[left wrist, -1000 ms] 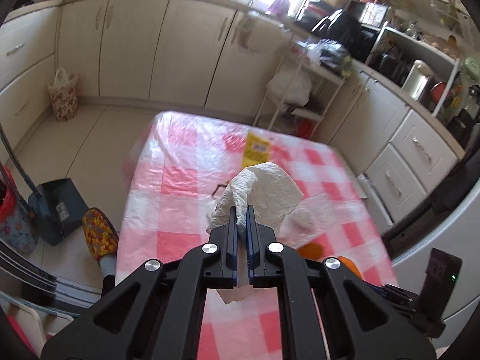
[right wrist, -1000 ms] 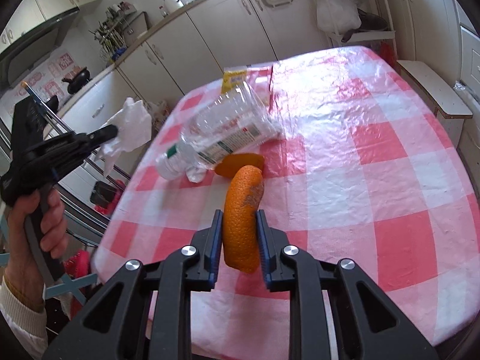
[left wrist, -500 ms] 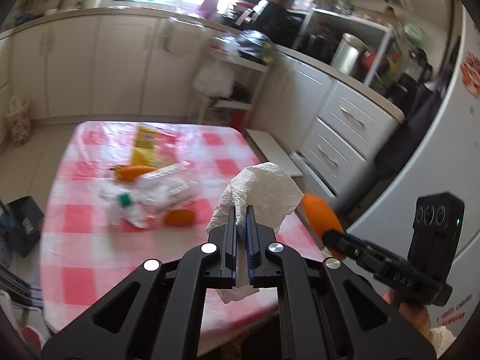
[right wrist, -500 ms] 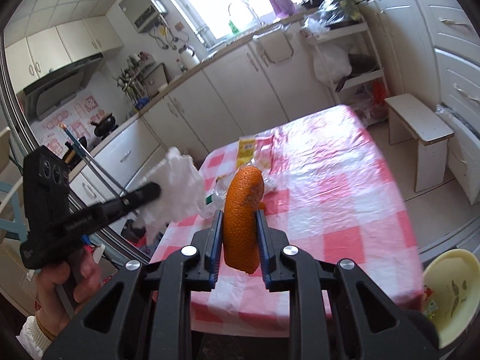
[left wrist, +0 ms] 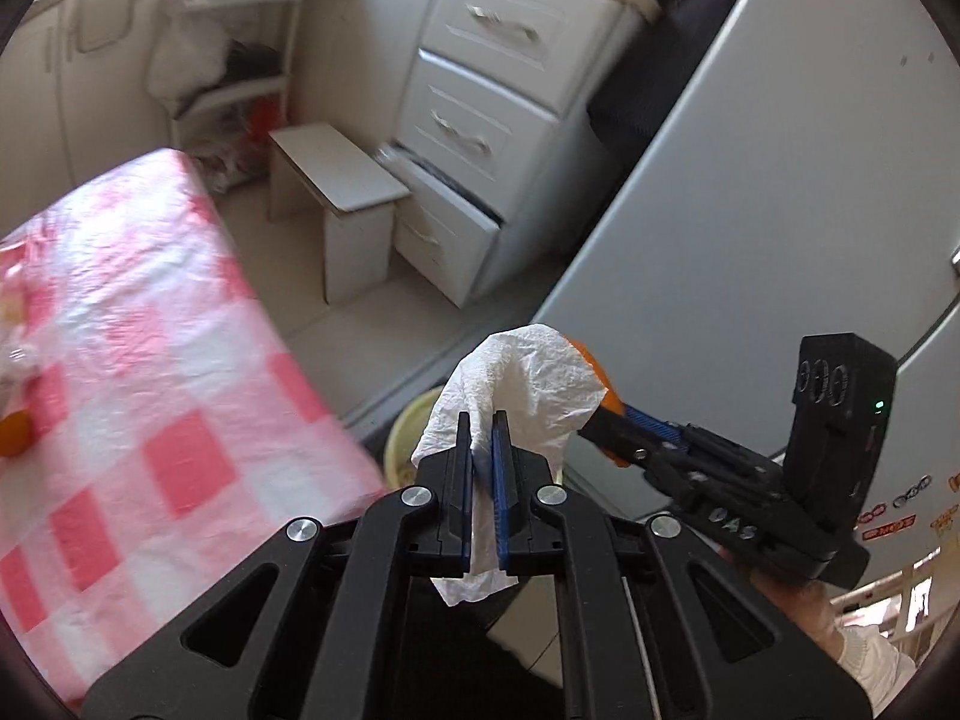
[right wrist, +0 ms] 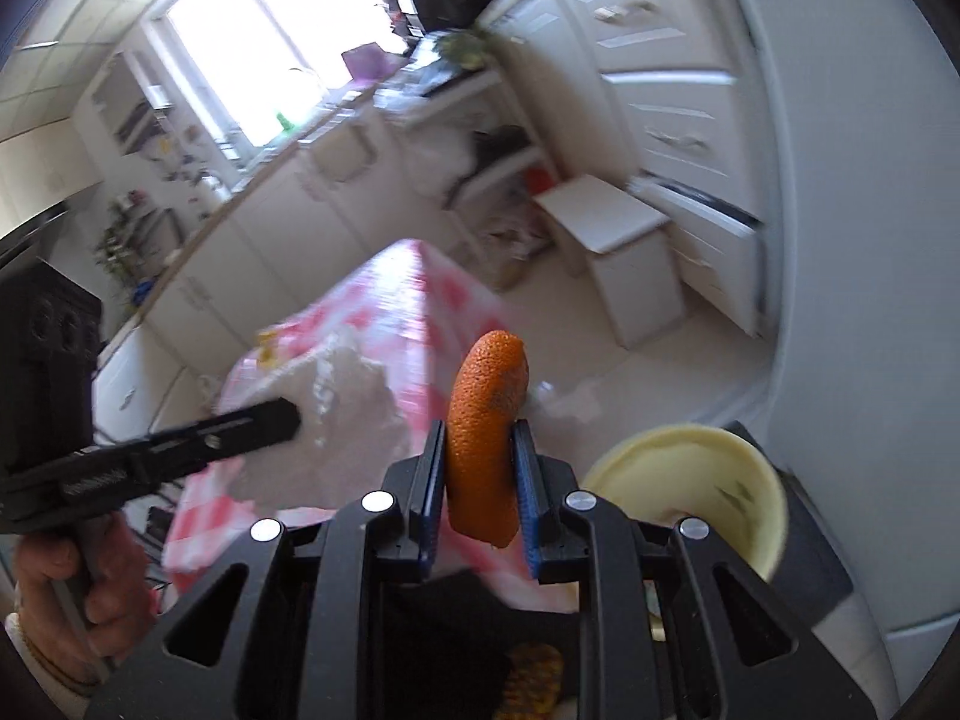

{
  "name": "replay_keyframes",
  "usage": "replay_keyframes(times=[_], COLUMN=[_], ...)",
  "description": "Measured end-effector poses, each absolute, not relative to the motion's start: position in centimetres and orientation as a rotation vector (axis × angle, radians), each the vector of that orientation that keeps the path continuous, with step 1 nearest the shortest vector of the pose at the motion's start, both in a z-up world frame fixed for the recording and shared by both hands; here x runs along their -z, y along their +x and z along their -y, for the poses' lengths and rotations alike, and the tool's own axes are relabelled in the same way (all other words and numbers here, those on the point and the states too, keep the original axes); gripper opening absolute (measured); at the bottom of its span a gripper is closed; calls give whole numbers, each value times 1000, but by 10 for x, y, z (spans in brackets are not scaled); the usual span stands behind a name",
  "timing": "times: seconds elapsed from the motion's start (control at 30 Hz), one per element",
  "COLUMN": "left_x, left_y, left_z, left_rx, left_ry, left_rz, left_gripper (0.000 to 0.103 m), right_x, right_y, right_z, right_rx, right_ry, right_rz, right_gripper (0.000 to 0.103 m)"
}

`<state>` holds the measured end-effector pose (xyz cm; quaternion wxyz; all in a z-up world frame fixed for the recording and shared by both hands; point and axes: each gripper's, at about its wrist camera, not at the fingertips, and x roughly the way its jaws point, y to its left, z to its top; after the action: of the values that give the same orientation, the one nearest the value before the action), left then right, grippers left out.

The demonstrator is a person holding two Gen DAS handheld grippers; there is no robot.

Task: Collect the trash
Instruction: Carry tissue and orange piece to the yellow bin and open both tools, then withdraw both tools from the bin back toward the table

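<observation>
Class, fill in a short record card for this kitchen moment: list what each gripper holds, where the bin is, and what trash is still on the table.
left gripper: shut on a crumpled white tissue
right gripper: shut on a piece of orange peel
bin: pale yellow bin on the floor, just past the table's corner and below both grippers
table: pink checked cloth
trash still on table: one small orange scrap near the picture's left edge; other items there are too blurred to name
</observation>
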<state>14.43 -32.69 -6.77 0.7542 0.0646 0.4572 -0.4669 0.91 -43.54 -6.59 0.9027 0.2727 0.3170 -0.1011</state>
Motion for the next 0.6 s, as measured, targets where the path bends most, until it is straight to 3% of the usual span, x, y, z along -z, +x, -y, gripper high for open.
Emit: replay_keyframes(times=[0.13,0.3,0.33,0.4,0.47,0.6], left_x=[93,101,98,93,86,69], left_y=[140,144,146,150,156,159], left_z=[373,396,394,384,373,330], left_rx=[1018,963,951,939,941,918], left_ry=[204,259,254,214,146,37], left_rz=[-1069,-1082,-1066,-1048,-1031,-968], left_gripper=[11,60,62,67,71,78], right_x=[107,159,171,187,202,202], right_y=[13,28,32,37,40,36], right_z=[462,480,483,485,488,487], right_rx=[277,325,335,351,374,391], right_ry=[608,646,661,669,678,705], right_rz=[-734,-849,-876,-911,-948,-948], right_gripper=[22,26,27,47,60,62])
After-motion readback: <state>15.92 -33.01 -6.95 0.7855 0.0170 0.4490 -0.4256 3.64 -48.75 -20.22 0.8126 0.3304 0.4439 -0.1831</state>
